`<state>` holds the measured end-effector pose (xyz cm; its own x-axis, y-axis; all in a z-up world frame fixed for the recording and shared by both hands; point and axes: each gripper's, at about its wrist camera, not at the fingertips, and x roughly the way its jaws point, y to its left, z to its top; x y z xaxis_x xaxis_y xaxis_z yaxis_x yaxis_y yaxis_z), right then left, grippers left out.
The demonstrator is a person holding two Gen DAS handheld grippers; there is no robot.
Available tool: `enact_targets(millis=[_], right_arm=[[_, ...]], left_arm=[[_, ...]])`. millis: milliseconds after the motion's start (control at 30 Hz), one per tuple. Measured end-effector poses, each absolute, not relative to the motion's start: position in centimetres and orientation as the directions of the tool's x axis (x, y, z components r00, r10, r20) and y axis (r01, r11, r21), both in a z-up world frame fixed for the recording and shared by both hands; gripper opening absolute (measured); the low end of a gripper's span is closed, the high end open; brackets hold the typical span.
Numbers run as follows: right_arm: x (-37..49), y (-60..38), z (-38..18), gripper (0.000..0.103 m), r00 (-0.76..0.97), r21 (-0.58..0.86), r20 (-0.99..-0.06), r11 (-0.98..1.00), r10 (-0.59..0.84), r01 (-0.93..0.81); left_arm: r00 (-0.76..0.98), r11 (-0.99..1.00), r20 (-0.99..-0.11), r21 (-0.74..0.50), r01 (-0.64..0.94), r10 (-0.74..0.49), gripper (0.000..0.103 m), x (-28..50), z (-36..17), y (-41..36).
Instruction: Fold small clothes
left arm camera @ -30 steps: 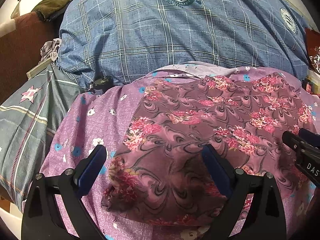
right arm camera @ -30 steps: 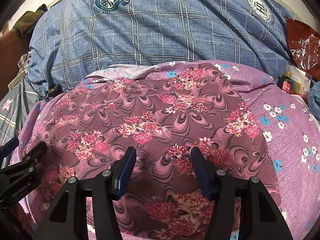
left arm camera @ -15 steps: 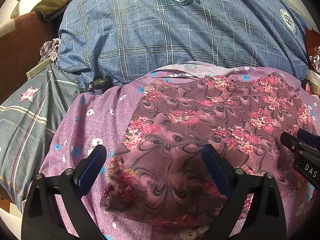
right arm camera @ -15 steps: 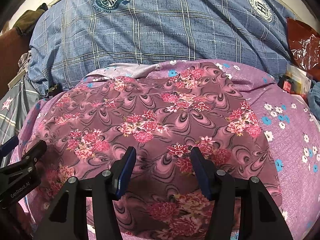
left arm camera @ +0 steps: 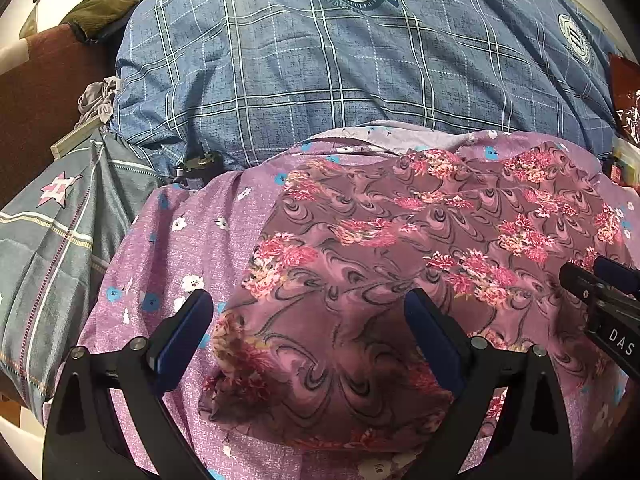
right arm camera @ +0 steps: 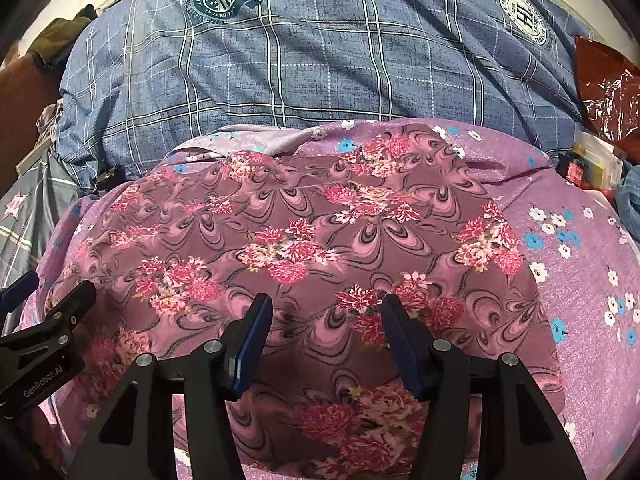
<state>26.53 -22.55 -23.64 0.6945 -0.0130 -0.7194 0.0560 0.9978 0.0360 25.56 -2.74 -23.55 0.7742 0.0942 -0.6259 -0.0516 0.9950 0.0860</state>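
Observation:
A mauve garment with pink flowers and swirls lies spread flat on a purple flowered sheet; it also fills the right wrist view. My left gripper is open and empty, just above the garment's near left corner. My right gripper is open and empty, above the garment's near middle. The right gripper's side shows at the right edge of the left wrist view. The left gripper's side shows at the left edge of the right wrist view.
A big blue plaid quilt lies behind the garment. A grey-green pillow with a star lies at the left. A red foil bag and small boxes sit at the right. A dark small object lies at the quilt's edge.
The right gripper has crept a little to the left in the left wrist view. Otherwise nothing has visibly changed; both grippers stay open over the garment.

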Motion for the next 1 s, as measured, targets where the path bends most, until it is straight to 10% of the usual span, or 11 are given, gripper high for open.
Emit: enact_targets(millis=[1000], right_arm=[[26.14, -22.37, -23.24, 0.058, 0.708, 0.03, -0.707, 0.998, -0.012, 0.047]], left_arm=[[0.777, 0.995, -0.623, 0.09, -0.048, 0.094, 0.097, 25.4, -23.43, -2.74]])
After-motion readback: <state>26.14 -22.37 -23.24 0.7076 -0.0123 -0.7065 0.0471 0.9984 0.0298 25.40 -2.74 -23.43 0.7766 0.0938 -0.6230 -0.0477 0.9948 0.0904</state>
